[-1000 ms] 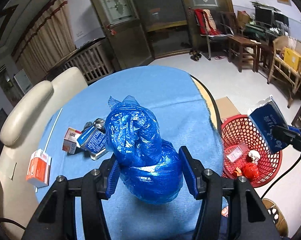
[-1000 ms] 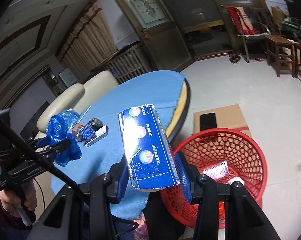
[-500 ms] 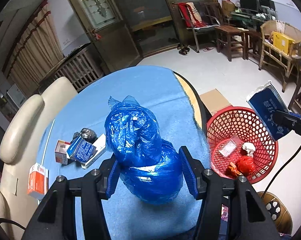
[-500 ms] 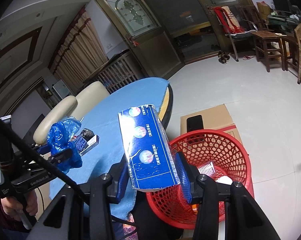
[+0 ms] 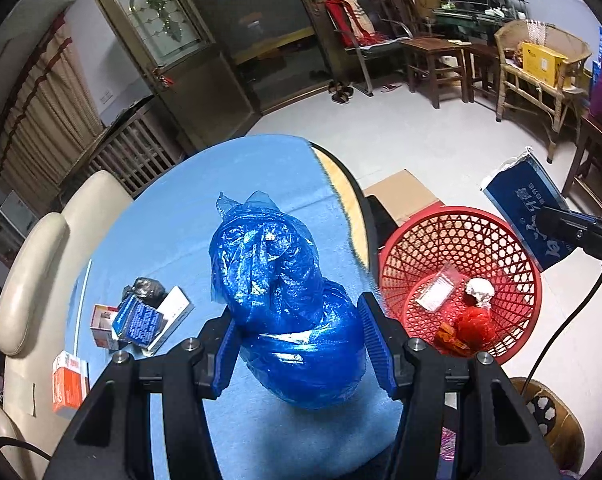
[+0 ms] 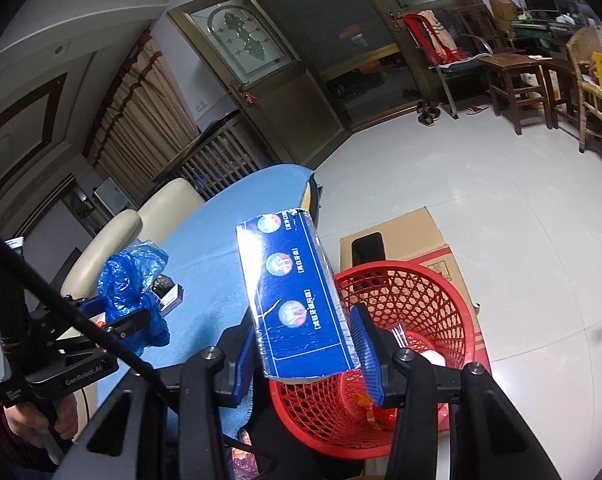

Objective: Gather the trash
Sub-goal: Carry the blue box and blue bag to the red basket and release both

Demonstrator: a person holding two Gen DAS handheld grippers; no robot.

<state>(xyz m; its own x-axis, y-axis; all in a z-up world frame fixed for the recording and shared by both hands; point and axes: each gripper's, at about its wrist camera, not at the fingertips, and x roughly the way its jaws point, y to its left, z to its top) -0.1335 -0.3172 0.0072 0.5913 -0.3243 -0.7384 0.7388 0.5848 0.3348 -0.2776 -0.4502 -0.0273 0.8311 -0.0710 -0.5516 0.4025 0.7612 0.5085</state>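
Over the last second both loads have travelled toward the red basket [image 5: 459, 284], which serves as the landmark here: in the left wrist view it has slid from the far right edge to a spot just right of the left gripper [image 5: 301, 346], and in the right wrist view it now sits directly beneath and behind the right gripper [image 6: 307, 348]. The left gripper's jaws are closed around the lower bulge of the blue plastic bag [image 5: 285, 304], held above the blue-covered table [image 5: 237, 184] on the table side of the basket. The right gripper's jaws are clamped on the lower end of the blue box [image 6: 297, 292], which stands tilted over the basket's near rim. The shift suggests the box is about ready to drop, with the bag likely to follow once it crosses the table edge. Crumpled red and white scraps [image 5: 475, 312] already lie in the basket. More trash remains on the table, well away from the basket: a cluster of small boxes [image 5: 141, 320] and an orange carton [image 5: 69, 378] farther off.
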